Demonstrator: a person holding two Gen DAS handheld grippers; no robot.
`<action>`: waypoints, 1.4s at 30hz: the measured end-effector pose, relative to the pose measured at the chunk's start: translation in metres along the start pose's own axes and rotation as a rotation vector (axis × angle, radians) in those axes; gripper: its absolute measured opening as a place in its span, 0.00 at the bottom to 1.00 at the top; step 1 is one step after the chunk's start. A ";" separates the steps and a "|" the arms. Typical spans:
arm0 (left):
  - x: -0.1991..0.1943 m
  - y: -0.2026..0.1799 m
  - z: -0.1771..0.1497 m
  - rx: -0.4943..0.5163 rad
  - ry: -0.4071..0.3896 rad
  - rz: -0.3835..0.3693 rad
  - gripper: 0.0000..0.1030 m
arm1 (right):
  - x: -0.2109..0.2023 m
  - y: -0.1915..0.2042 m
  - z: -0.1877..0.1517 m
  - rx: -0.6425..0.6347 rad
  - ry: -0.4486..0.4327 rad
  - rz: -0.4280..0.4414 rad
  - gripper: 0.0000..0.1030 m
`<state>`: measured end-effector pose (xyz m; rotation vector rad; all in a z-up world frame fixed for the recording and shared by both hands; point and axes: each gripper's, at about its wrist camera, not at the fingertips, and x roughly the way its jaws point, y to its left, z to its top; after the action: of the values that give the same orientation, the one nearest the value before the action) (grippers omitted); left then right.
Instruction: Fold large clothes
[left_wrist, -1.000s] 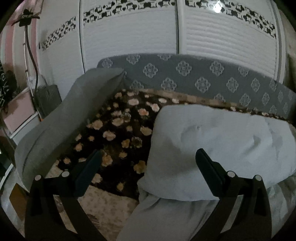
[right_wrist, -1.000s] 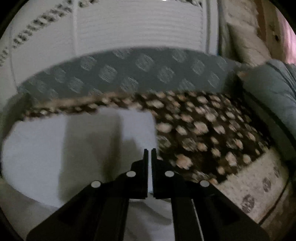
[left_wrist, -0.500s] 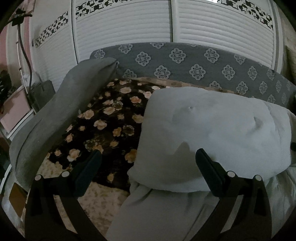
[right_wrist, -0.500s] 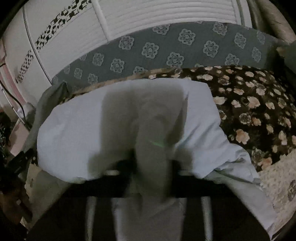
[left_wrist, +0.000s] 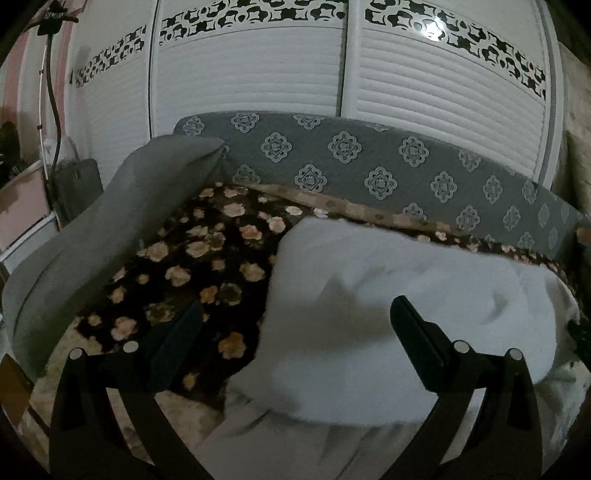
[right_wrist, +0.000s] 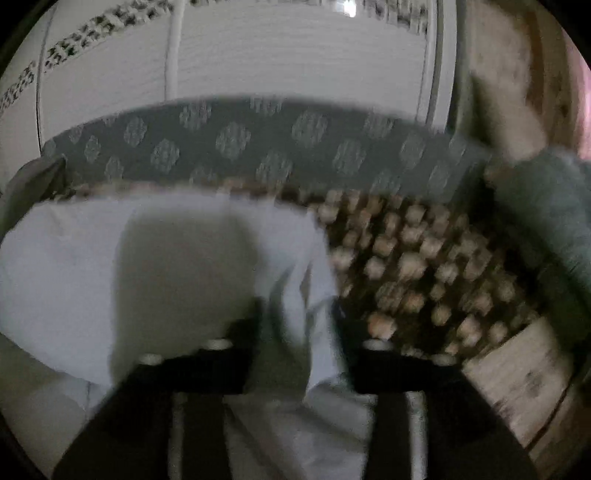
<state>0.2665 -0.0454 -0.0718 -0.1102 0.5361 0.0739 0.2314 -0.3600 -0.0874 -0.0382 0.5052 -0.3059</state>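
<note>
— Since the earlier frame the right gripper (right_wrist: 301, 325) has let go: its jaws were pinched together and have just been opening, and they stand well apart now with a ridge of the pale garment (left_wrist: 406, 317) rising between them, not pressed by either pad as far as the blur lets me tell.

— And on the left side?

— Starting from the left edge of the bed (left_wrist: 207, 266): a grey pillow (left_wrist: 110, 229) lies along it, then bare flowered blanket, then the garment. The left gripper (left_wrist: 295, 328) hangs wide open, holding nothing. Its left finger is over the blanket, its right finger over the cloth, so the garment's left edge runs up between them.

— So which way does the cloth lie from each hand?

— To the right of centre and ahead for the left hand; to the left and straight ahead for the right one. It is a folded slab with its long axis across the bed, parallel to the patterned grey headboard (left_wrist: 369, 162), reaching almost to it at the far edge.

— Which hand is nearer?

— The right, I'd judge; cloth sits right in its jaws. The left one hovers clear above its edge.

— Next fold?

— Probably needs both near corners taken; the near edge trails off below both views.
</note>
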 end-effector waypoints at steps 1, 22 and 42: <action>0.003 -0.002 0.003 -0.010 0.001 -0.011 0.97 | -0.016 0.001 0.008 0.003 -0.076 0.003 0.90; 0.119 -0.028 -0.049 -0.022 0.134 -0.043 0.97 | 0.092 0.060 -0.016 -0.090 0.112 0.255 0.99; 0.146 -0.029 -0.055 -0.021 0.176 -0.034 0.97 | 0.125 0.071 -0.030 -0.070 0.151 0.226 0.99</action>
<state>0.3668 -0.0754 -0.1916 -0.1476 0.7087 0.0368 0.3404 -0.3285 -0.1798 -0.0252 0.6636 -0.0696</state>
